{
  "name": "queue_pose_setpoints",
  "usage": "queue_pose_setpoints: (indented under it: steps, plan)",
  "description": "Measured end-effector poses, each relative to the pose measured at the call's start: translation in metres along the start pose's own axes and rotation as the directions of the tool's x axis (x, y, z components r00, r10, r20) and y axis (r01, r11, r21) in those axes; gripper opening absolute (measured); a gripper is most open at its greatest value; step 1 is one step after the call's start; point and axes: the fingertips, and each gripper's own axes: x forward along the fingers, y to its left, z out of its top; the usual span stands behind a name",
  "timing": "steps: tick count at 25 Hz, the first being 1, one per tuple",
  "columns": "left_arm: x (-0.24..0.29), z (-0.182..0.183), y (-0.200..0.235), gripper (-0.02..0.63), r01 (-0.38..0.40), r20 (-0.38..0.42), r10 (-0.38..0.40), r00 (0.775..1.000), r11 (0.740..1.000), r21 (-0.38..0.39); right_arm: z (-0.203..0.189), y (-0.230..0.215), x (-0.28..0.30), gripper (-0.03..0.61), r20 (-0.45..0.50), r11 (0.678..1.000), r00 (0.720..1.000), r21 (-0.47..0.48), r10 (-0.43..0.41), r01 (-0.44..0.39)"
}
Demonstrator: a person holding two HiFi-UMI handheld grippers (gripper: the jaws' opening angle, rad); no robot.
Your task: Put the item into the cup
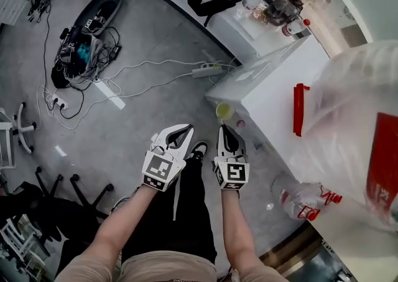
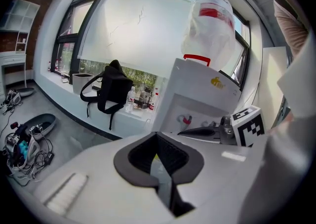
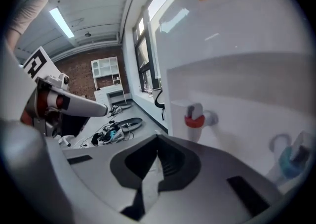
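A small yellow-green cup [image 1: 224,111] stands at the front of the white water dispenser [image 1: 273,88], just past the tip of my right gripper [image 1: 221,127]. That gripper's jaws are shut, and it points at the dispenser's red tap [image 3: 195,116] and blue tap [image 3: 291,158]. The cup is hidden in the right gripper view. My left gripper [image 1: 188,129] hangs level with it to the left, jaws together. A thin yellow sliver [image 2: 155,157] shows at the jaw seam in the left gripper view; I cannot tell what it is. No separate item is in sight.
A large water jug in plastic wrap [image 1: 360,100] tops the dispenser. Empty bottles [image 1: 305,200] lie by its base. A power strip [image 1: 208,70] and cables cross the floor, with gear [image 1: 87,32] at far left. A black backpack [image 2: 111,89] sits on the ledge.
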Motion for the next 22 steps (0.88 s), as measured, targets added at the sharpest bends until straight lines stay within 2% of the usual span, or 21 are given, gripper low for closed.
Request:
queue_pose_setpoints:
  steps: [7, 13, 17, 22]
  plan:
    - [0.011, -0.038, 0.003, 0.008, 0.035, -0.041, -0.036, 0.998, 0.999, -0.015, -0.027, -0.024, 0.026, 0.012, 0.021, 0.995, 0.996, 0.054, -0.086, 0.085]
    - [0.016, -0.069, -0.007, 0.008, 0.085, -0.095, -0.088, 0.992, 0.996, -0.034, -0.032, -0.034, 0.034, 0.012, 0.038, 0.992, 0.993, 0.069, -0.108, 0.105]
    - [0.020, -0.074, -0.009, 0.008, 0.099, -0.100, -0.102, 0.990, 0.995, -0.032, -0.034, -0.038, 0.043, 0.012, 0.040, 0.992, 0.992, 0.044, -0.118, 0.116]
    - [0.024, -0.069, -0.001, 0.008, 0.082, -0.082, -0.084, 0.993, 0.996, -0.027, -0.040, -0.044, 0.054, 0.012, -0.013, 0.989, 0.990, 0.044, -0.141, 0.141]
